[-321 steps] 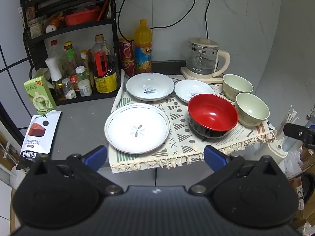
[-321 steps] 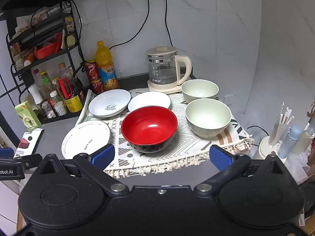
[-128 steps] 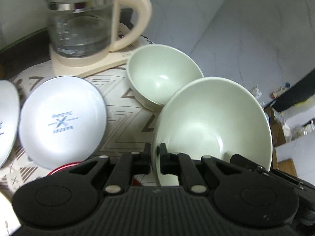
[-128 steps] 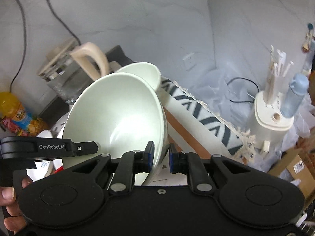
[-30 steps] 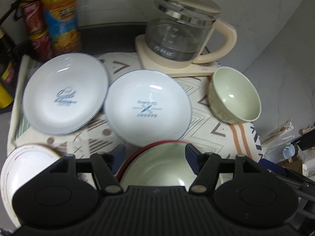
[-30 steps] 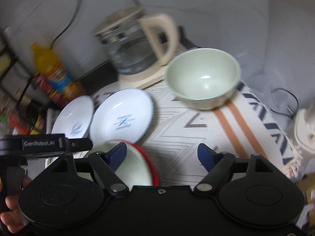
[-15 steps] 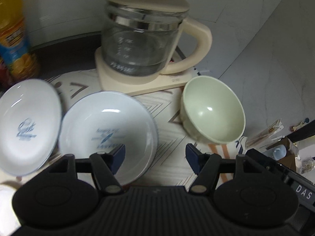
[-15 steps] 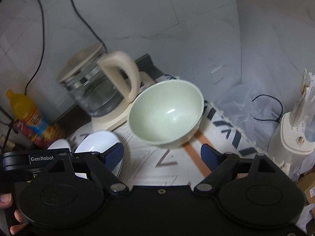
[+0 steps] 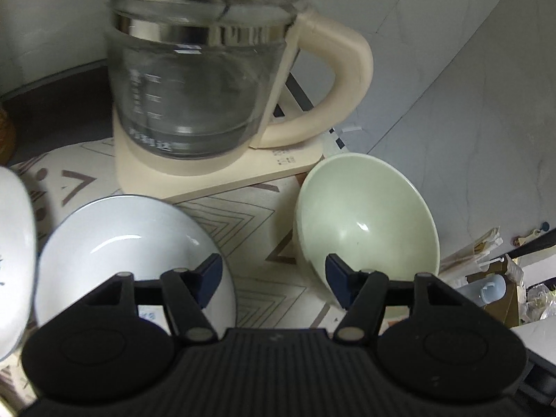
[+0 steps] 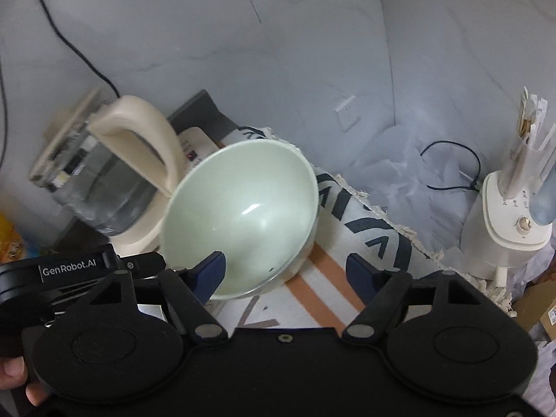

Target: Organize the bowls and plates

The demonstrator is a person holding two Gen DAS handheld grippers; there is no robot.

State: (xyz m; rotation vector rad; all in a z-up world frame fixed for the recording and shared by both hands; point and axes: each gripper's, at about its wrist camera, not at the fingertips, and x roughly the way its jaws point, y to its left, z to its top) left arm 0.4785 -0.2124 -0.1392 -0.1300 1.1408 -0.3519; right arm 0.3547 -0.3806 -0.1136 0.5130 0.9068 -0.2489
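Observation:
A pale green bowl [image 9: 365, 222] stands on the patterned cloth [image 9: 243, 215] just right of the kettle base. My left gripper [image 9: 273, 271] is at its left rim: the right fingertip is over the bowl's inside, the left one over a white plate [image 9: 121, 250]. Its jaws are closing and not touching. In the right wrist view the same bowl [image 10: 243, 208] has its near rim between the fingers of my right gripper [image 10: 285, 271], which is closing without pressing on it. A second white plate [image 9: 14, 243] shows at the far left.
The glass kettle [image 9: 194, 80] with its cream handle [image 10: 139, 139] stands directly behind the bowl. The cloth's fringed edge [image 10: 399, 222] marks the counter's right end. Beyond it stand a white appliance [image 10: 507, 222] and a cable [image 10: 448, 166]. A person's fingers [image 10: 21, 382] hold the left gripper's housing.
Both grippers have moved in toward the green bowl by the kettle, which now looks much larger. The red bowl with the other green bowl inside has dropped out of view. The right jaws have narrowed.

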